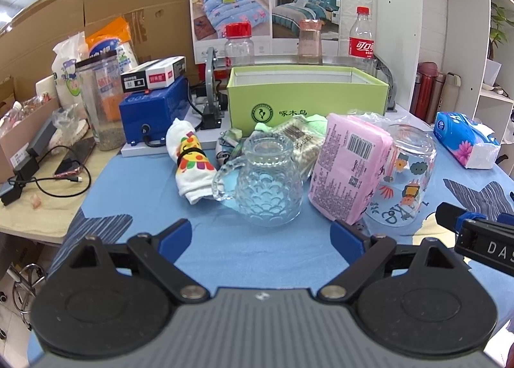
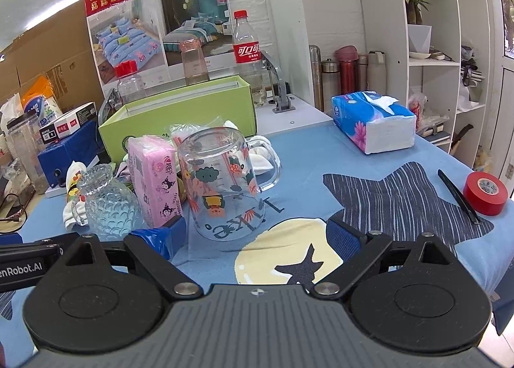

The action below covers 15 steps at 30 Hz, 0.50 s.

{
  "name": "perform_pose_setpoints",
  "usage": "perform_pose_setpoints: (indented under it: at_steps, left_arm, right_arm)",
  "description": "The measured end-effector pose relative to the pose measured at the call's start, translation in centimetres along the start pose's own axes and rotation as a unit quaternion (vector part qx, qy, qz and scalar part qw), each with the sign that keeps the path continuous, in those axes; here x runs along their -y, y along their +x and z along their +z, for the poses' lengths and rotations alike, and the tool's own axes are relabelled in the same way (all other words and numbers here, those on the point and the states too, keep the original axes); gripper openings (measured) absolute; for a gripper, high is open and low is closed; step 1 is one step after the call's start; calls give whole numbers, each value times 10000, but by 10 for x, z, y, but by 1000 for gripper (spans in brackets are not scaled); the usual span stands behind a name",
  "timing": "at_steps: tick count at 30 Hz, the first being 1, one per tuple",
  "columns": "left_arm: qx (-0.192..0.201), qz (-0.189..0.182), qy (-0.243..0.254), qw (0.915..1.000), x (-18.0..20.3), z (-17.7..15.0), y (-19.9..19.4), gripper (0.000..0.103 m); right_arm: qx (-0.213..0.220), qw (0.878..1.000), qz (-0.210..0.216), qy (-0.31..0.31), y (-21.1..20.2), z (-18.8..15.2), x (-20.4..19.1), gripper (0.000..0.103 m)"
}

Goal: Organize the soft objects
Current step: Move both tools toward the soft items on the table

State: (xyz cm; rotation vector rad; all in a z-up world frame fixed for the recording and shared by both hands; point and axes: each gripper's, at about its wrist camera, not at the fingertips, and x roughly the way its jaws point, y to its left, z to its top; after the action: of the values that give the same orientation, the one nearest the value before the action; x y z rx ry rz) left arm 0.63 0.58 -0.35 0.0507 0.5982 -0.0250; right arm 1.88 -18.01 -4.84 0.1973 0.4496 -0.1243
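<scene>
On the blue cloth a pink tissue pack stands between a textured glass jug and an upturned printed glass mug. A rolled white sock bundle lies left of the jug. Green cloth and a wrapped pack lie behind, in front of an open green box. A blue tissue pack lies to the right. My left gripper is open and empty in front of the jug. My right gripper is open and empty in front of the mug.
Bottles and jars stand behind the box. A blue device, a tall jar and cables crowd the left. A red tape roll and black tweezers lie far right. Shelves stand at right.
</scene>
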Motion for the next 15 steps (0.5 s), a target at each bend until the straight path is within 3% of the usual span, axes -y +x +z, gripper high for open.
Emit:
perform_pose_setpoints:
  at_steps: [15]
  left_arm:
    - [-45,1,-56,10000,-3,0,3,93]
  right_arm:
    - [-36,10000,7,-70,2,-2,-3,82]
